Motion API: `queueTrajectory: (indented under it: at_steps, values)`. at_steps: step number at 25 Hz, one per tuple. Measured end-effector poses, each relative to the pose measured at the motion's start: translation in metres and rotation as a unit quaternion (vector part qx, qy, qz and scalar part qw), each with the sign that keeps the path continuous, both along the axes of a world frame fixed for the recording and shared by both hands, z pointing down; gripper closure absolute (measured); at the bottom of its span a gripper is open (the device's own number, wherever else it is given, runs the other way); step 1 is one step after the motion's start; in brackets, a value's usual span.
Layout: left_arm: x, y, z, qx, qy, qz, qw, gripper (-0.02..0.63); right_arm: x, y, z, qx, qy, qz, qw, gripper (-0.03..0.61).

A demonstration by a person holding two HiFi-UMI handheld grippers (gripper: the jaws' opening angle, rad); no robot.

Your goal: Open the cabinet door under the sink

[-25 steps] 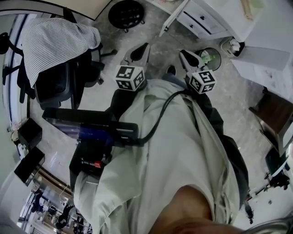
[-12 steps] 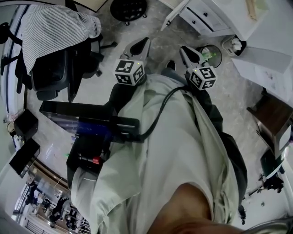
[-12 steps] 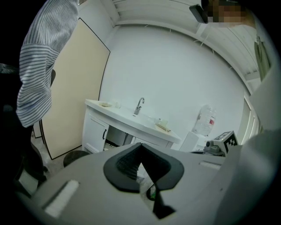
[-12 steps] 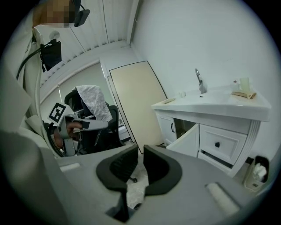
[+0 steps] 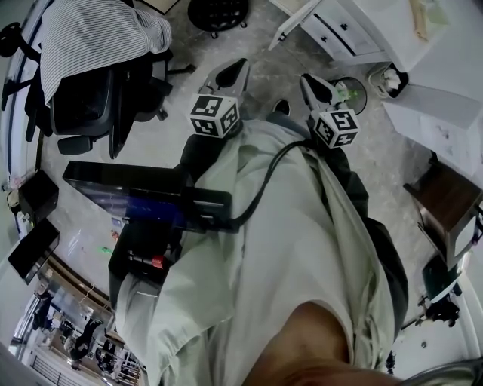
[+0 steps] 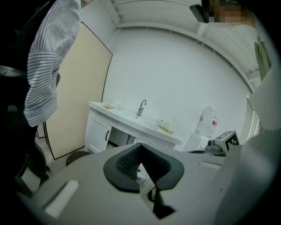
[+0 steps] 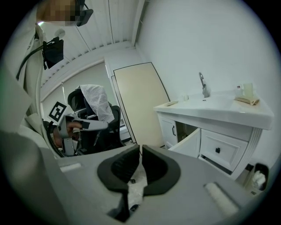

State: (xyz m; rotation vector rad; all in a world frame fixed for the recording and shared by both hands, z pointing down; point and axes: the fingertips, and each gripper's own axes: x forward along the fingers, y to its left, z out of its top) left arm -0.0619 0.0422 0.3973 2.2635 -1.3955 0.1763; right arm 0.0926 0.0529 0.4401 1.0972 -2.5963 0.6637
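The white sink cabinet (image 5: 333, 32) stands ahead of me, at the top of the head view. One of its doors (image 5: 291, 26) hangs open, swung out toward the floor space. In the right gripper view that open door (image 7: 187, 143) sits between a closed door with a black handle (image 7: 169, 131) and a drawer with a knob (image 7: 217, 150). The left gripper view shows the cabinet (image 6: 131, 128) and its faucet (image 6: 141, 107) farther off. My left gripper (image 5: 235, 69) and right gripper (image 5: 308, 80) are held side by side well short of the cabinet. Both are shut on nothing.
An office chair draped with a striped shirt (image 5: 90, 45) stands at my left. A round bin (image 5: 349, 93) sits by the cabinet's right end. A black stool base (image 5: 217, 10) lies ahead, a dark wooden piece (image 5: 445, 203) at right. A beige panel (image 6: 74, 88) leans left of the sink.
The head view has drifted slightly, so the chair and cabinet sit a little higher in frame. Both grippers keep nearly the same pose and stay shut.
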Motion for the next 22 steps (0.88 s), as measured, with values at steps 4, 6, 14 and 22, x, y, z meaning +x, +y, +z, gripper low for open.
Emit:
queueTrajectory:
  at_steps: [4, 6, 14, 22]
  values:
    - [-0.0015, 0.0002, 0.0001, 0.000, 0.000, -0.005, 1.0000, 0.607, -0.0014, -0.0008, -0.0015, 0.005, 0.000, -0.005, 1.000, 0.575]
    - [-0.0013, 0.0011, 0.0005, -0.001, 0.001, -0.005, 1.0000, 0.607, -0.0018, 0.0005, -0.0011, 0.003, -0.001, -0.007, 1.000, 0.577]
    - [0.0008, 0.0034, 0.0018, -0.004, 0.002, -0.001, 1.0000, 0.607, -0.0003, 0.0041, -0.0002, 0.002, 0.004, -0.005, 1.000, 0.577]
    - [0.0031, 0.0046, 0.0033, -0.005, 0.002, 0.003, 1.0000, 0.607, 0.0031, 0.0062, 0.0007, 0.005, 0.012, 0.001, 1.000, 0.577]
